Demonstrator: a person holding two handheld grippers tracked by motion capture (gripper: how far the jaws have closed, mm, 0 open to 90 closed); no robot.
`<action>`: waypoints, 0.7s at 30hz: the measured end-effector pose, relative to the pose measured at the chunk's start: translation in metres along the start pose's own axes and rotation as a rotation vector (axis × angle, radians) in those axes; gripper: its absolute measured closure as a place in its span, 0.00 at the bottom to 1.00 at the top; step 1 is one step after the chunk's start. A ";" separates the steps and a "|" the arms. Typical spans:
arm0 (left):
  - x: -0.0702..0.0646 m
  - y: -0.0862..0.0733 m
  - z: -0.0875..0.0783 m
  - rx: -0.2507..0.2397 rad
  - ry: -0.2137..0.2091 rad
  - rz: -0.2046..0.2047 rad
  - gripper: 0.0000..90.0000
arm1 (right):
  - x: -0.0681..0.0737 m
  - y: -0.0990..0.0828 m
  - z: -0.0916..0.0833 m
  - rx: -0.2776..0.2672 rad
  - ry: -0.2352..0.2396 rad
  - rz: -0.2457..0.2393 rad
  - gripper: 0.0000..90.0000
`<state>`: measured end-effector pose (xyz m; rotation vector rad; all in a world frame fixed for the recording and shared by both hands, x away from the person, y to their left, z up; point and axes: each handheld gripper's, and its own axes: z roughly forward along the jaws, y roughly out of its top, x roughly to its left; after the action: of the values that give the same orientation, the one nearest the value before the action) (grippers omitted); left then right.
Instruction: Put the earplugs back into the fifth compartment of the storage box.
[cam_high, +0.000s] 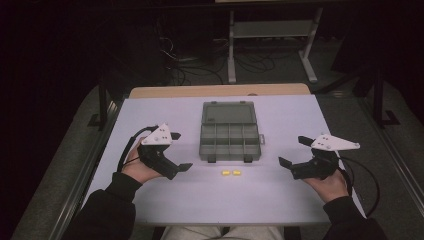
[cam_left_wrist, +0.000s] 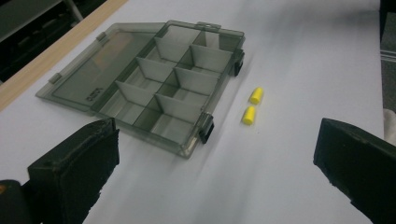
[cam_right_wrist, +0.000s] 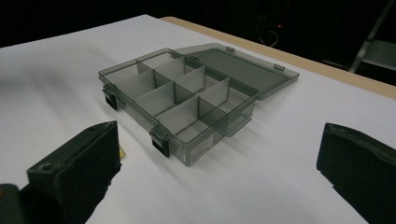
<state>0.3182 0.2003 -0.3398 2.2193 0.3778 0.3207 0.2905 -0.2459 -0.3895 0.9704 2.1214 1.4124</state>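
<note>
A smoky-grey plastic compartment box (cam_high: 229, 136) lies open at the table's middle, its lid (cam_high: 229, 113) folded flat away from me. Its compartments (cam_left_wrist: 161, 88) look empty. Two small yellow plugs (cam_high: 226, 173) (cam_high: 237, 172) rest side by side on the table just in front of the box's latches. My left gripper (cam_high: 180, 151) is open, left of the plugs, holding nothing. My right gripper (cam_high: 294, 151) is open too, to their right. In the left gripper view both plugs (cam_left_wrist: 256, 95) (cam_left_wrist: 249, 115) lie ahead between the jaws. The right gripper view shows the box (cam_right_wrist: 187, 93).
The white tabletop (cam_high: 280, 195) has a wooden strip (cam_high: 220, 90) along its far edge. Beyond it stands a metal table frame (cam_high: 270, 30) with cables on the dark floor. Each gripper's cable trails beside the hand holding it.
</note>
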 end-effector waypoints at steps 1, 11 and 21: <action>0.000 0.001 0.002 0.002 -0.005 0.003 0.00 | 0.000 0.000 0.000 0.001 0.000 0.001 0.00; -0.008 0.009 0.024 0.021 -0.053 0.032 0.00 | 0.000 0.000 0.000 0.000 0.002 -0.003 0.00; -0.013 0.010 0.046 0.054 -0.093 0.053 0.01 | 0.001 0.000 0.002 0.011 0.007 -0.010 0.00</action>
<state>0.3239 0.1573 -0.3614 2.2906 0.2803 0.2372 0.2911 -0.2444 -0.3904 0.9599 2.1381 1.4024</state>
